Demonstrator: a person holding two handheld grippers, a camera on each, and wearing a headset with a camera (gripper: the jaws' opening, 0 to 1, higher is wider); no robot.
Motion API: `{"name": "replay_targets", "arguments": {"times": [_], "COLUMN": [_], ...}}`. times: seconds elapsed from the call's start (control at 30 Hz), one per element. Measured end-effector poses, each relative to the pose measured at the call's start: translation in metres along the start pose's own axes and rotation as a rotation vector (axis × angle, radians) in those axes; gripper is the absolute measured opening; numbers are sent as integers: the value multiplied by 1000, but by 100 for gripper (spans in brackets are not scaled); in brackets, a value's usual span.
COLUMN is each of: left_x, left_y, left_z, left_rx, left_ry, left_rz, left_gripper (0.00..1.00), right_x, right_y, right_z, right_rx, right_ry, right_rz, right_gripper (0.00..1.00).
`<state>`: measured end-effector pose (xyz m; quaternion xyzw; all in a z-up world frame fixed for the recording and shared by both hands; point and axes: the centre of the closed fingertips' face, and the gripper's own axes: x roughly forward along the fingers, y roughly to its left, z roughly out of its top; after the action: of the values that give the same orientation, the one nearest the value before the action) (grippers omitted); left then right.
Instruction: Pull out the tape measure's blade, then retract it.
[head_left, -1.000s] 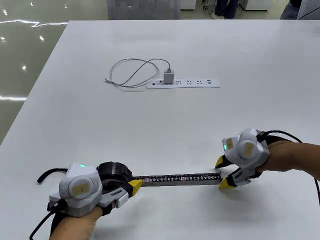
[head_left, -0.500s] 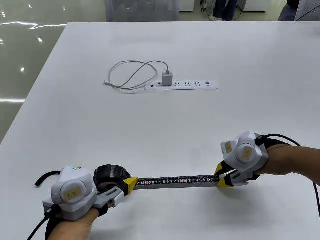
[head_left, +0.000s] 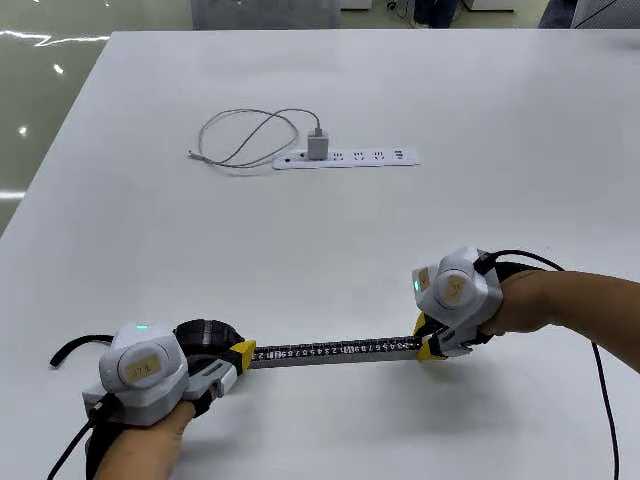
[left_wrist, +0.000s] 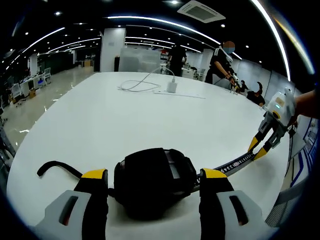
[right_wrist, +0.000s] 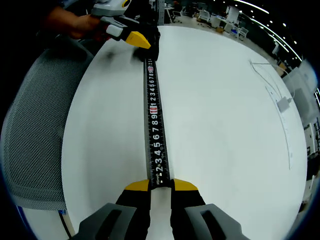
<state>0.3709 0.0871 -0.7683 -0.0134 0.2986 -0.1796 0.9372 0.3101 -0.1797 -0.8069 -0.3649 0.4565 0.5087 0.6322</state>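
Note:
The black tape measure case (head_left: 203, 337) lies at the table's near left, and my left gripper (head_left: 222, 352) is shut on it. In the left gripper view the case (left_wrist: 155, 180) sits squeezed between the two yellow-tipped fingers (left_wrist: 95, 176). The blade (head_left: 335, 350) runs out flat along the table to the right. My right gripper (head_left: 430, 346) is shut on the blade's free end. In the right gripper view the numbered blade (right_wrist: 154, 125) stretches from the closed jaws of my right gripper (right_wrist: 161, 185) up to the left gripper (right_wrist: 125, 30).
A white power strip (head_left: 345, 158) with a charger (head_left: 318, 147) and a looped cable (head_left: 240, 140) lies mid-table, far from the grippers. A black strap (head_left: 75, 348) trails left of the case. A grey mesh chair (right_wrist: 35, 125) stands beside the table edge.
My right gripper, open around the blade's end a second ago, has shut on it. The blade's drawn length looks about the same; the head camera has shifted.

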Motion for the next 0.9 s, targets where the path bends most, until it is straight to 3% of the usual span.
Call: {"name": "replay_targets", "arguments": {"times": [0.13,0.2,0.27,0.4,0.53,0.67,0.9], "left_x": [-1,-1,-2,-1,0,0,0], "left_y": [-3,-6,-4,3,1,2,2], "left_z": [1,4,6,3,2,1,0], "left_rx": [3,-66,-49,-57,-18,18,44], "left_ry": [13,-1,-3,20,43,41,52], "left_rz": [14,7,19,47,52,60,60], "left_gripper": [66,69,71,62,62,61,60], "right_x": [-1,-1,-1,-1,-1,-1,0], "right_y": [1,0,0,0,0,0,-1], "right_z": [-1,-1,-1,0,0,0,1], "right_rx": [20,37,50,71,93,93,98], "right_ry": [-4,-7,-2,12,17,9,-5], "right_rz": [-4,-9,-12,-16,-18,-19,-25], "right_gripper": [11,10,11,11,11,10,10]}}
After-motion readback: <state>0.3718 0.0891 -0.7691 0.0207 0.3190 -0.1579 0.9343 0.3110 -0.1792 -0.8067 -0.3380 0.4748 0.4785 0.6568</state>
